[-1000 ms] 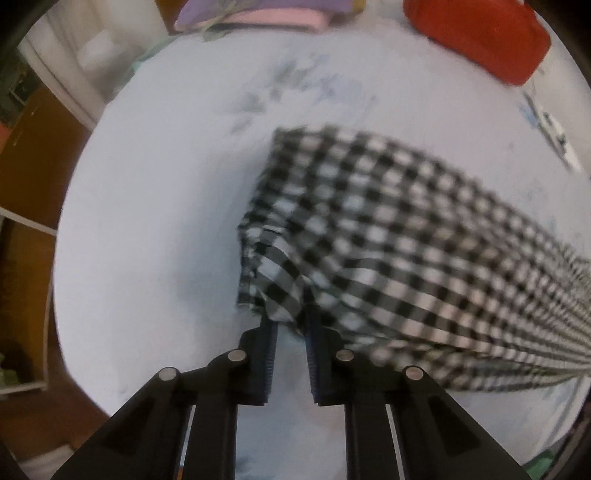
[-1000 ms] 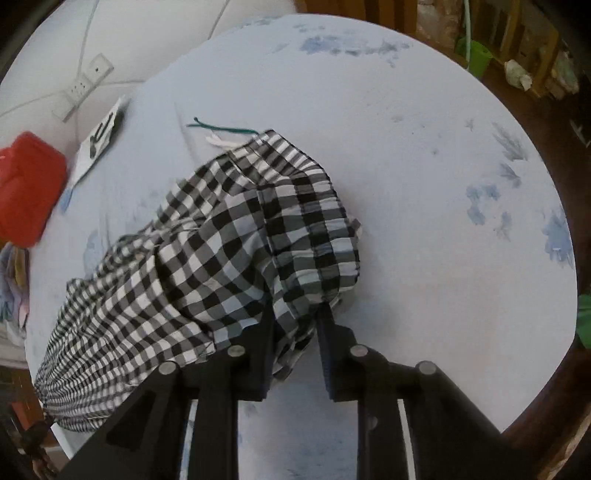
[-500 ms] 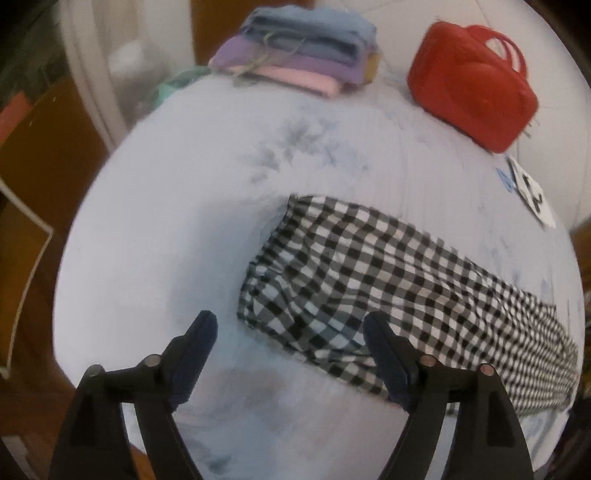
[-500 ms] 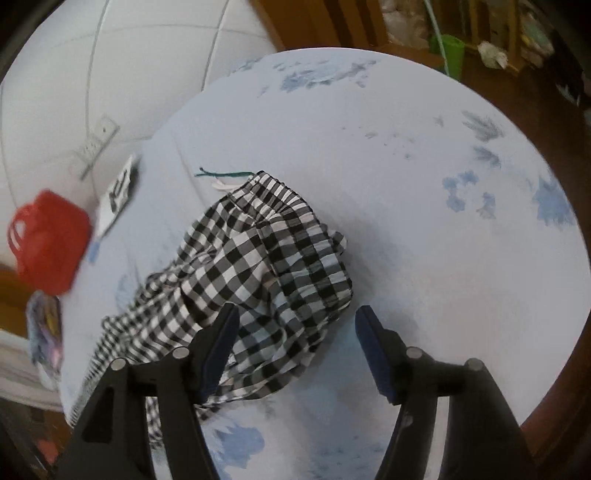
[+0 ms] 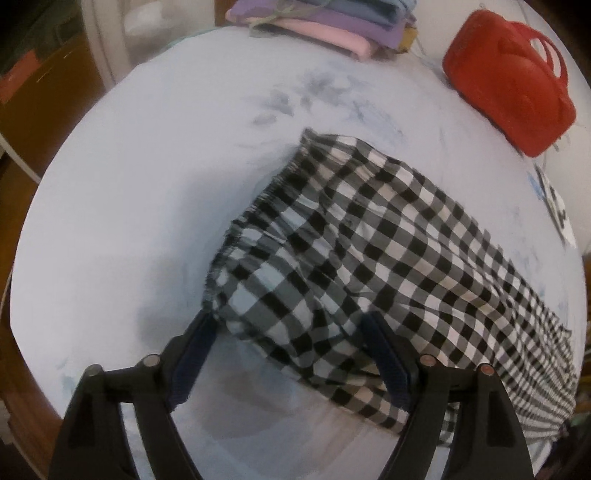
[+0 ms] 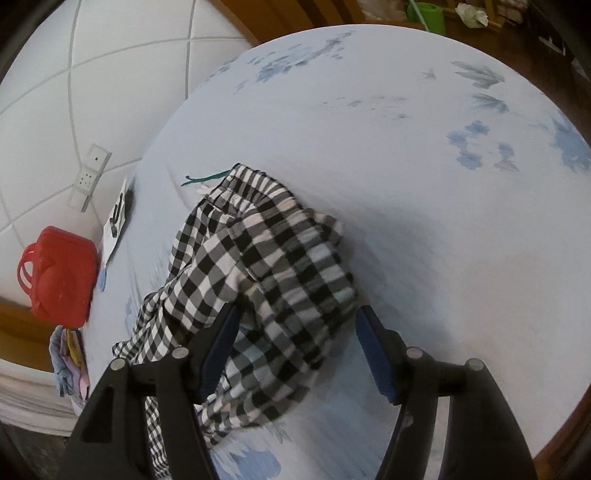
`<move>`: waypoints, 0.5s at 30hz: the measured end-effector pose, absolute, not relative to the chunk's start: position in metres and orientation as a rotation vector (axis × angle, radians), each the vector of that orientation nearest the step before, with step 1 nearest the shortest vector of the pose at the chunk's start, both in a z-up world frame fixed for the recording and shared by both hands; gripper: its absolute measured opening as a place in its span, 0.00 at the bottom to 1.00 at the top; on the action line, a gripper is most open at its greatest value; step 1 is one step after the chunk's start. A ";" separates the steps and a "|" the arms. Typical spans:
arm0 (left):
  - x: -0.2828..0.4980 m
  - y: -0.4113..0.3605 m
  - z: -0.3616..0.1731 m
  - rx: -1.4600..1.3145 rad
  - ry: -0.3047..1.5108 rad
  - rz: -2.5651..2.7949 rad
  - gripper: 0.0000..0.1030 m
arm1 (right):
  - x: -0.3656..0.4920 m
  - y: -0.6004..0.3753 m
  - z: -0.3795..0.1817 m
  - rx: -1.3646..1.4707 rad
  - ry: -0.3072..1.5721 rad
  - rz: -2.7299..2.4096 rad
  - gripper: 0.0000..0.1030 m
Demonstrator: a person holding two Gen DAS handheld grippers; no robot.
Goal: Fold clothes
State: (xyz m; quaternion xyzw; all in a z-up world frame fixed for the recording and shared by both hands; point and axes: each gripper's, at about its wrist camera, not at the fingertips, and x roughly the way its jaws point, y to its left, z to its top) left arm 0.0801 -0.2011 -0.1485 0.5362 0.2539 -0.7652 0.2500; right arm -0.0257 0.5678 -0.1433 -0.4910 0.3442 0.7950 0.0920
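A black-and-white checked garment (image 5: 362, 258) is lying across the pale blue bedsheet (image 5: 147, 192), filling the center and lower right of the left wrist view and the center-left of the right wrist view (image 6: 258, 288). The left gripper (image 5: 286, 325) is hovering at the garment's gathered near edge with its jaws spread wide, clamping nothing. The right gripper (image 6: 295, 321) is likewise sitting with jaws apart, straddling bunched fabric without pinching it. A red bag (image 5: 513, 92) is resting in the upper right of the left wrist view, beside a stack of folded clothes (image 5: 321, 18) at the top.
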 end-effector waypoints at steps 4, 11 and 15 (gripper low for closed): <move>0.073 -0.193 -0.150 1.478 0.600 -2.088 0.79 | -0.038 0.559 -0.149 -1.462 0.961 2.363 0.64; 0.070 -0.188 -0.146 1.482 0.573 -2.111 0.57 | -0.050 0.535 -0.150 -1.469 0.687 2.408 0.67; 0.052 -0.183 -0.145 1.510 0.554 -2.135 0.37 | -0.058 0.511 -0.152 -1.495 0.408 2.442 0.45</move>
